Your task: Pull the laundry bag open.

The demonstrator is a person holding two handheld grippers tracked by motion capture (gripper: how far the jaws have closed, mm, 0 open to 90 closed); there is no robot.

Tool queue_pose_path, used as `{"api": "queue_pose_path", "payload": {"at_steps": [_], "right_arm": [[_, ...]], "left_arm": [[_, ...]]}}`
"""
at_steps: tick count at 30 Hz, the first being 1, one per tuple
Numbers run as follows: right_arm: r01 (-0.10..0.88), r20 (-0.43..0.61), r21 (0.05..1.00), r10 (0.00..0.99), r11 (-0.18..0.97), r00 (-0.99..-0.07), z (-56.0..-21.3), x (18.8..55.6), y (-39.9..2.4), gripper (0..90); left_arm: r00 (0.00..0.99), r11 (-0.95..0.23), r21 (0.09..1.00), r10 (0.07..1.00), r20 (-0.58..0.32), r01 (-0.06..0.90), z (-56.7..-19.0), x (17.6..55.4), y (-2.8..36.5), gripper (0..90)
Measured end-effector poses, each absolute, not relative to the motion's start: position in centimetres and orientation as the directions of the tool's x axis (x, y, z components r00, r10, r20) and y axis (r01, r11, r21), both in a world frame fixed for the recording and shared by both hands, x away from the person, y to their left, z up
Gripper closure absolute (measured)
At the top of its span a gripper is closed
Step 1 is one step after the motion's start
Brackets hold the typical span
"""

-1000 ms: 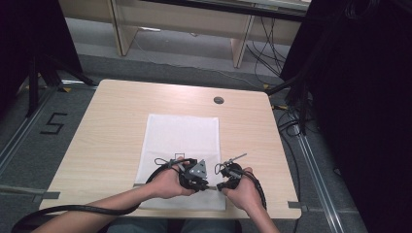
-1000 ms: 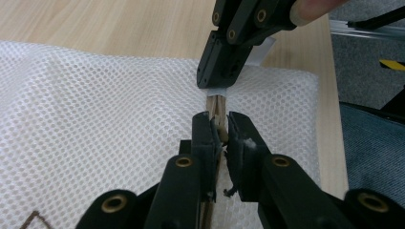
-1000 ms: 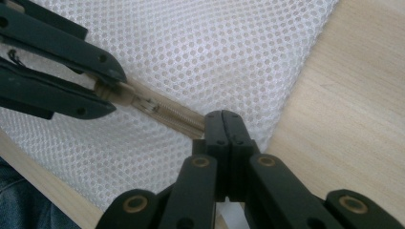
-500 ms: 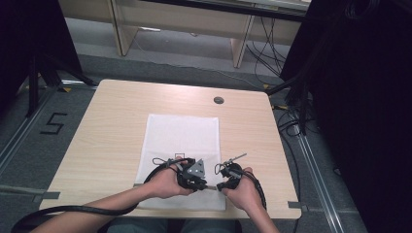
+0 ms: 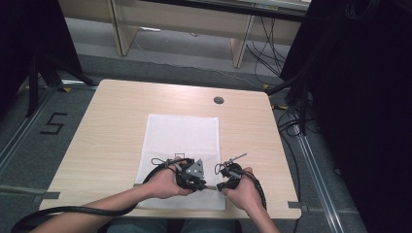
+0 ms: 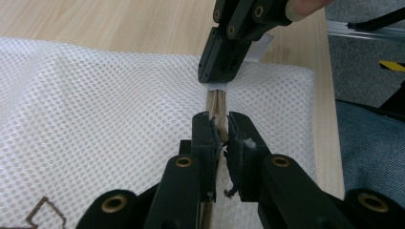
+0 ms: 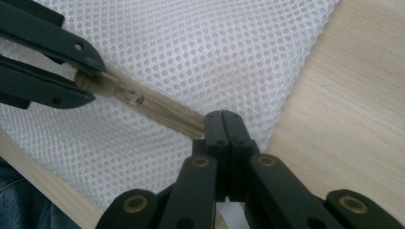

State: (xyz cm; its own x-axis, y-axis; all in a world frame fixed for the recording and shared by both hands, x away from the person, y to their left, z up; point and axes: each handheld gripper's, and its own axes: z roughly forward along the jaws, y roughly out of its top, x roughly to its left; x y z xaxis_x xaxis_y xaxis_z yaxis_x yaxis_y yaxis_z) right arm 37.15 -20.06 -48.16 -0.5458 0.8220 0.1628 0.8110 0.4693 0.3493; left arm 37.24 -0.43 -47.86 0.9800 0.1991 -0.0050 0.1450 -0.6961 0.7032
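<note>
Between your left gripper's (image 6: 218,138) jaws sits the zip pull (image 6: 218,128), pinched. Keep the right gripper (image 7: 223,125) clamped on the bag's (image 7: 200,52) zip end just beyond, and draw the pull straight along the zip (image 7: 162,112), low, keeping the mesh taut.

A: What is around, apart from the work itself?
B: Light wood worktop (image 5: 111,126), w/ a small round dark grommet (image 5: 218,100) near the far edge, right of centre.
A: And the floor?
B: Grey floor (image 5: 29,145). At left a black "5" mark (image 5: 53,123). Cables (image 5: 265,48) lie beyond the far right corner.
A: Behind the worktop?
B: Wooden furniture legs (image 5: 240,48), pale. Black curtain (image 5: 359,97) at right, dark stand (image 5: 34,82) at left.
</note>
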Motion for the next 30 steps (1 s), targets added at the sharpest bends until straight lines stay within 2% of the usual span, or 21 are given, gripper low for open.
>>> {"api": "queue_pose_path", "payload": {"at_steps": [5, 6, 8, 10, 30], "right_arm": [[0.794, 0.155, 0.362, 0.809, 0.488, -0.568, -48.24, 37.27, -20.15, 90.0], [0.818, 0.166, 0.354, 0.83, 0.454, -0.533, -48.21, 37.05, -19.96, 90.0], [0.8, 0.158, 0.36, 0.813, 0.481, -0.56, -48.23, 37.24, -20.12, 90.0], [0.816, 0.165, 0.352, 0.827, 0.459, -0.537, -48.19, 37.09, -19.99, 90.0], [0.819, 0.169, 0.351, 0.829, 0.454, -0.533, -48.17, 37.09, -20.05, 90.0]], "left_arm": [[0.981, -0.698, 0.703, 0.194, 0.002, 0.137, -47.72, 37.3, -0.25, 81.3], [0.982, -0.705, 0.697, 0.19, 0.013, 0.127, -47.67, 37.36, -0.17, 81.4], [0.979, -0.696, 0.702, 0.202, -0.008, 0.149, -47.69, 37.26, -0.14, 81.3], [0.979, -0.695, 0.703, 0.204, -0.008, 0.151, -47.69, 37.24, 0.01, 81.3], [0.98, -0.694, 0.705, 0.2, -0.005, 0.145, -47.77, 37.22, 0.29, 81.3]]}}
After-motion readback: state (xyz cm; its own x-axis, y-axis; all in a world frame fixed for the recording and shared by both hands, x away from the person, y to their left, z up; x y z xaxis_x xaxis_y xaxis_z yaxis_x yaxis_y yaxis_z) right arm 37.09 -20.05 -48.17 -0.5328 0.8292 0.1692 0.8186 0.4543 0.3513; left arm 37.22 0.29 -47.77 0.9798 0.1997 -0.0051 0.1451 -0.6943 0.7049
